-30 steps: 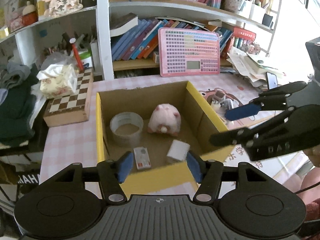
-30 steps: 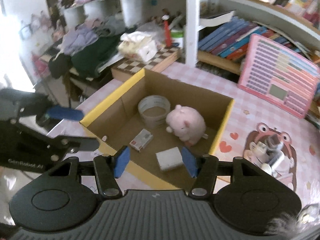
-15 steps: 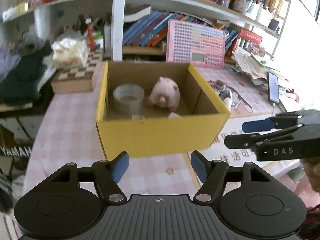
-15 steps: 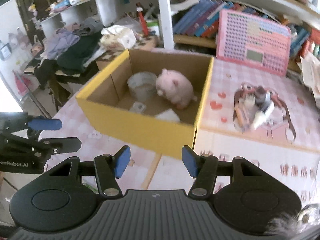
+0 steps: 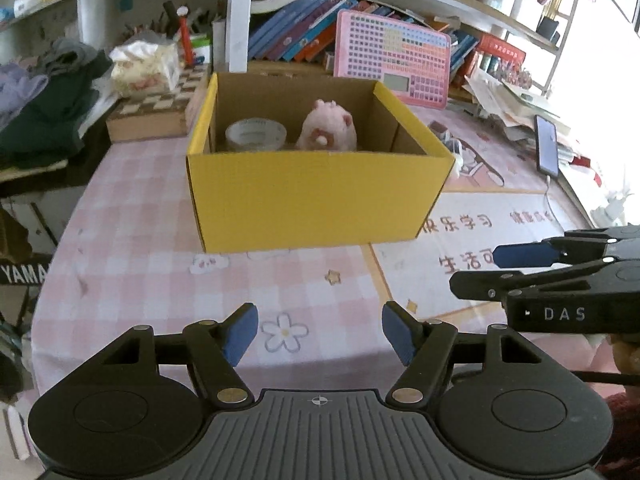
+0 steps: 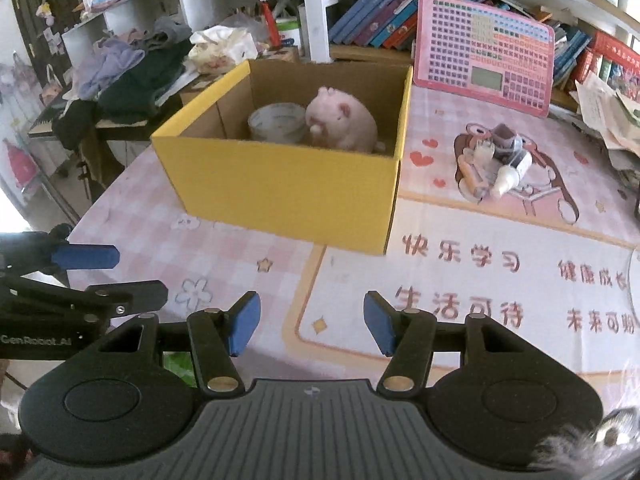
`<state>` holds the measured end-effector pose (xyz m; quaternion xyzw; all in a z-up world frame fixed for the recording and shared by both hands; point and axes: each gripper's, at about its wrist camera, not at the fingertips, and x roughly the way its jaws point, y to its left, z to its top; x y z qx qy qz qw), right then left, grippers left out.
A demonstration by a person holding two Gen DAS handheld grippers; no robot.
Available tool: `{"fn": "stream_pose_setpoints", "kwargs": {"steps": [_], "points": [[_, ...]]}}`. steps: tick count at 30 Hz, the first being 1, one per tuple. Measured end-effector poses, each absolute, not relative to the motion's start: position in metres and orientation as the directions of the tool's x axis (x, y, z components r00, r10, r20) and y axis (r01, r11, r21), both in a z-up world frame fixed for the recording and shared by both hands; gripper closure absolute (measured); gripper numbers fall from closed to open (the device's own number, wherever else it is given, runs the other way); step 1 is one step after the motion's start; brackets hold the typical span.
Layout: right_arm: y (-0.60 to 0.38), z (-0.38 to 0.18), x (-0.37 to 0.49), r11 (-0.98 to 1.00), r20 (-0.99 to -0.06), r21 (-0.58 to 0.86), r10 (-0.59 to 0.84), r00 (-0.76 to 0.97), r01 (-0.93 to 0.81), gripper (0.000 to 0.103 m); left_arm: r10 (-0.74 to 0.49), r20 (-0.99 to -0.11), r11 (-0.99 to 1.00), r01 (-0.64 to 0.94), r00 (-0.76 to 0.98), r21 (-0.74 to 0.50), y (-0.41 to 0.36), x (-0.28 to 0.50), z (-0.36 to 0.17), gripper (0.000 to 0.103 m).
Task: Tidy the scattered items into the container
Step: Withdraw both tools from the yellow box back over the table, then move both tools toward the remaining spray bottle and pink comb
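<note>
Yellow cardboard box [image 5: 316, 196] on the pink checked bench [image 5: 132, 264] already holds a pink plush pig [image 5: 328, 128] and a tape roll [image 5: 256, 134]. Left gripper [image 5: 320, 334] and right gripper [image 6: 306, 326] hover wide, empty. Small clutter [image 6: 494, 162] beside the box seemingly remains.

Both grippers are black plastic: left gripper [image 5: 320, 334] and right gripper [image 6: 311, 325] carry blue pads [image 5: 239, 334], brass-coloured pivot screws, ribbed grey housings; white "DAS" and "GenRobot.AI" lettering on their sides
</note>
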<state>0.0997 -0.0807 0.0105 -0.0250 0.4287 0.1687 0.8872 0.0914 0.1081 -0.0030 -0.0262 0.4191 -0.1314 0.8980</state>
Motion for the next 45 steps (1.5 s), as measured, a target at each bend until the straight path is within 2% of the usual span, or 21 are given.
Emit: {"fn": "stream_pose_setpoints", "kwargs": {"steps": [27,45], "points": [[-0.099,-0.021,0.075,0.964,-0.862,0.092,0.202,0.466,-0.248,0.044,-0.341,-0.81,0.932,0.285,0.476,-0.224,0.076,0.086,-0.037,0.032],[-0.176,-0.027,0.093,0.988,-0.877,0.078,0.132,0.462,-0.133,0.042,-0.392,-0.825,0.891,0.391,0.407,-0.231,-0.004,0.124,-0.039,0.032]]}}
